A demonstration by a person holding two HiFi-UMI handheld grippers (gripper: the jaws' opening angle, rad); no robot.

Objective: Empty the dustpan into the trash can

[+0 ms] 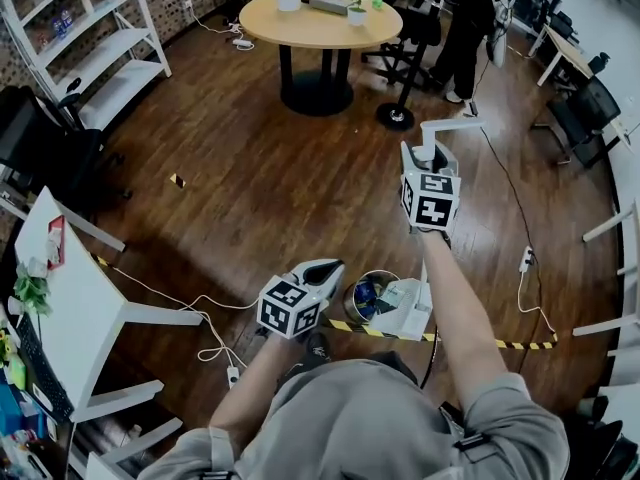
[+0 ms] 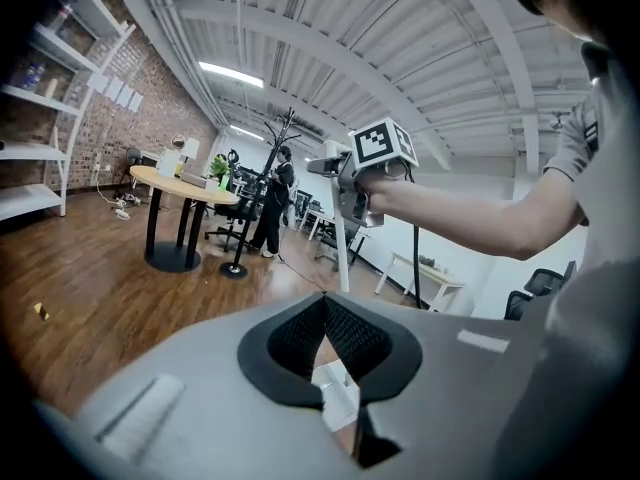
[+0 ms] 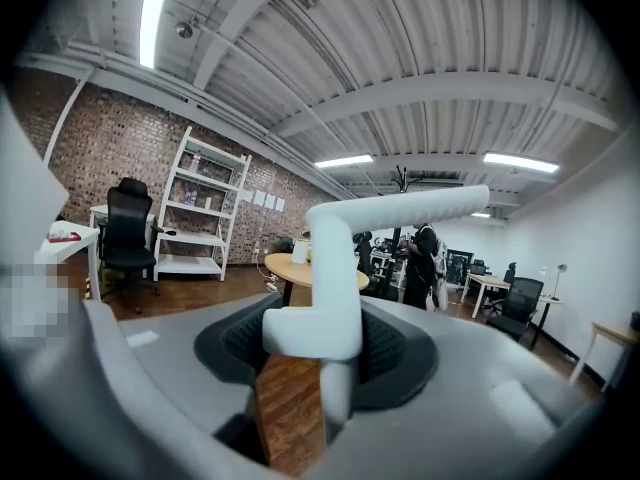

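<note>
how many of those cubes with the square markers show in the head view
2. One is on the left gripper, low in the middle beside the trash can. The other is on the right gripper, higher up, its jaws closed on the white dustpan handle. None looks hidden.

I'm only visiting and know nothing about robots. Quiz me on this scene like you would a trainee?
1. True or false: the right gripper is shut on the dustpan's white handle.
2. In the head view, what stands right next to the dustpan? A) the trash can B) a ladder C) a bicycle
3. Fill in: the round table stands on a ___ floor.

Key: 1 true; 2 A; 3 wood
</note>
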